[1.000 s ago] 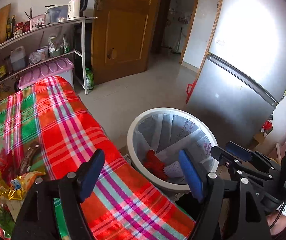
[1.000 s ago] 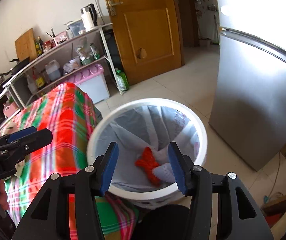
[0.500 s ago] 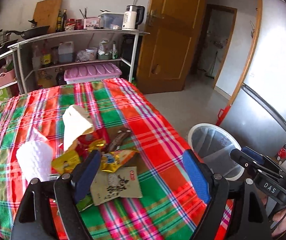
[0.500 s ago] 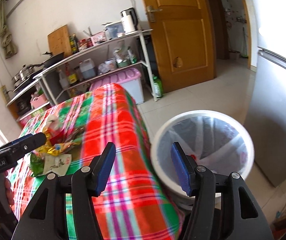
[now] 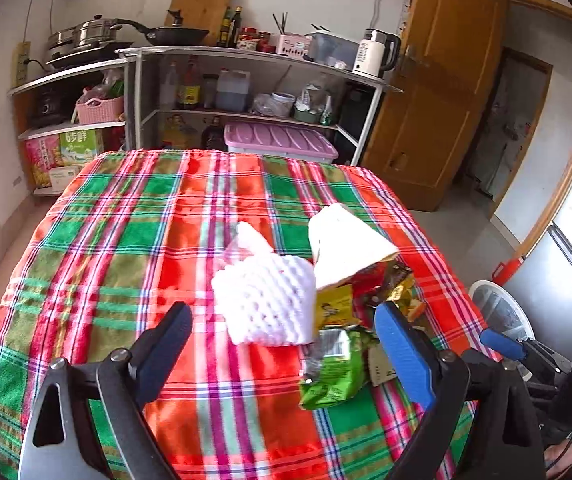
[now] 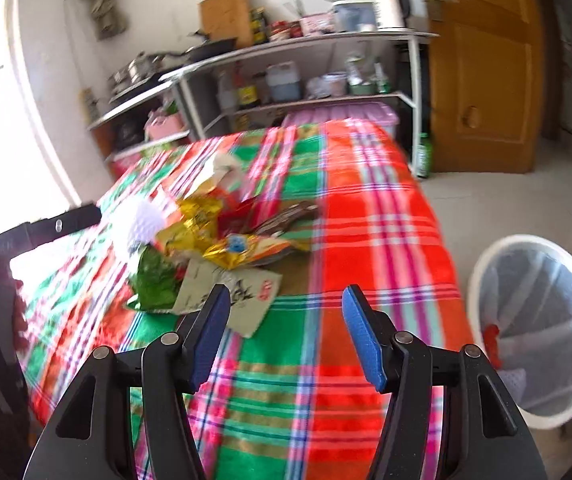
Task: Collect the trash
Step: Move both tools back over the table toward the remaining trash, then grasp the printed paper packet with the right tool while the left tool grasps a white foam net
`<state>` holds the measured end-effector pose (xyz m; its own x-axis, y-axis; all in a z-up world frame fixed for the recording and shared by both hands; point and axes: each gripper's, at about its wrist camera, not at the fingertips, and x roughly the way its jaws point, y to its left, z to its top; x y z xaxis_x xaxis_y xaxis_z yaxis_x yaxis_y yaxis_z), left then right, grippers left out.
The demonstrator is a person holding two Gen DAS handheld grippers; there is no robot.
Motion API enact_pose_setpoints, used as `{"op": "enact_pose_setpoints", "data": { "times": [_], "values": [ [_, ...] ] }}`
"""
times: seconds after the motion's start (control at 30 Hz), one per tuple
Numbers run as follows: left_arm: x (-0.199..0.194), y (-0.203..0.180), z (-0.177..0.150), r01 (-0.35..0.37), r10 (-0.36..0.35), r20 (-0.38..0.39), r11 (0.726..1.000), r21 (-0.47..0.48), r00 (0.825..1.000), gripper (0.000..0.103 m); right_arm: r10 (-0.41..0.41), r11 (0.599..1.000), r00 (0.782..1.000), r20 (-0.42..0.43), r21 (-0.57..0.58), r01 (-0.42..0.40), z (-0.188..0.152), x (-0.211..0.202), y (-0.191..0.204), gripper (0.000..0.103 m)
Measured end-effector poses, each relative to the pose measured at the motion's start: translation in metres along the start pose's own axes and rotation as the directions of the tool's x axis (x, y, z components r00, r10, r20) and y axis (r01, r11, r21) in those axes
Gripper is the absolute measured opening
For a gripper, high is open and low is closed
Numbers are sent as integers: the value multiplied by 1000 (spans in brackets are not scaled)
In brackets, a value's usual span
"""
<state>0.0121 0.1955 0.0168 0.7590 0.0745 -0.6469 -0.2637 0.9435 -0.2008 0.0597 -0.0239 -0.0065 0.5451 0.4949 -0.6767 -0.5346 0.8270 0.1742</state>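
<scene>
Trash pile | between left tongs, apparently untouched | tablecloth

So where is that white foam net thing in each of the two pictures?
Left wrist view: the white foam net lies mid-picture on the plaid cloth, left of the wrapper pile.
Right wrist view: the same net shows blurred at left-centre, behind the wrappers.
Shared landmark: the green wrapper next to it.

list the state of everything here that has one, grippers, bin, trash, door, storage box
left gripper: open, empty, jaws have just been opening
right gripper: open, empty, jaws have just been opening
bin: lined, red scrap inside
wrappers: piled on the tablecloth
foam net: lying beside the wrappers
door: shut
storage box: lid on
</scene>
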Motion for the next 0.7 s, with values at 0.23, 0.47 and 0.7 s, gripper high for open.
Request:
{"op": "enact_pose_setpoints", "data": {
  "times": [0.23,0.47,0.7],
  "values": [
    [6,43,-4,-15,14,-20,997,-72,1000,94,34,993,996,-81,-111,-43,1,34,39,60],
    [16,53,-2,12,-15,-43,998,-68,999,94,-7,967,990,-144,-254,-30,-5,57,67,60],
    [31,46,4,51,-57,-71,995,-81,996,94,-71,969,981,-179,-247,25,-3,66,58,60]
  ]
}}
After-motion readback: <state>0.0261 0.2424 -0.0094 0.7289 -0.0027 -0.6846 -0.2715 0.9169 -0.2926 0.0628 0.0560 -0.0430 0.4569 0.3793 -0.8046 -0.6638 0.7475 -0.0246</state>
